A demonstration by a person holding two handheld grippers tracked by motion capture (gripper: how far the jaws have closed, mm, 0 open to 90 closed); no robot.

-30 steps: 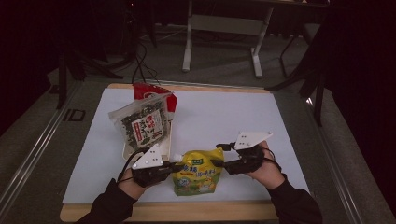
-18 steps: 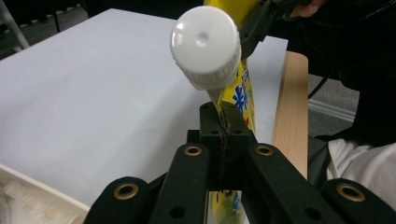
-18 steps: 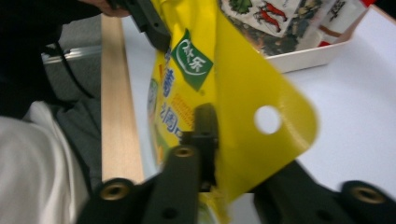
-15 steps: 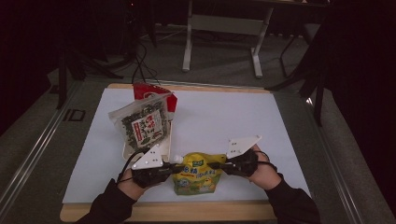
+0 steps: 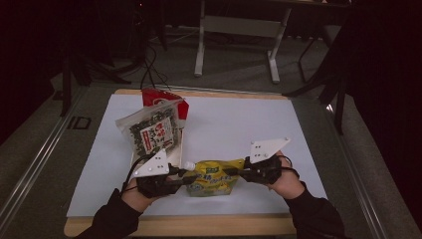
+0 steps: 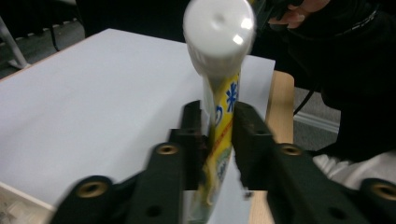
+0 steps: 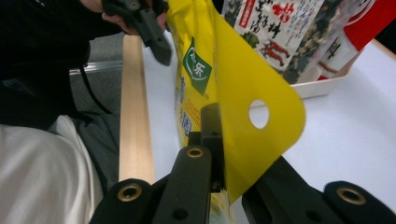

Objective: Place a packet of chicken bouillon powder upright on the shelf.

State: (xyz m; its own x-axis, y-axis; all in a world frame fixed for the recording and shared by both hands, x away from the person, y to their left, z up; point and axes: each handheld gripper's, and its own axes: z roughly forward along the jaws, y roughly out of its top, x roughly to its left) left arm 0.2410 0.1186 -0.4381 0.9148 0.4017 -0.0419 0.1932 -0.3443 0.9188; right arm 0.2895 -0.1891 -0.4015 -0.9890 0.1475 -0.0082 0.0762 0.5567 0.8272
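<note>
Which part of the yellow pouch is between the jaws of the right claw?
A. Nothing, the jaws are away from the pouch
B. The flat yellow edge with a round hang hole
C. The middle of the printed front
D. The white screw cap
B: in the right gripper view, the right claw is shut on the flat edge of the yellow pouch, beside the round hang hole.

**Hidden, cropped and blurred parts**

In the left gripper view, the white cap (image 6: 219, 35) is blurred and the lower end of the yellow pouch (image 6: 219, 140) is covered by the jaws. In the right gripper view, one jaw is hidden behind the pouch's flap, and the seaweed packet (image 7: 280, 28) and red packet (image 7: 369, 28) are cut off by the top edge.
</note>
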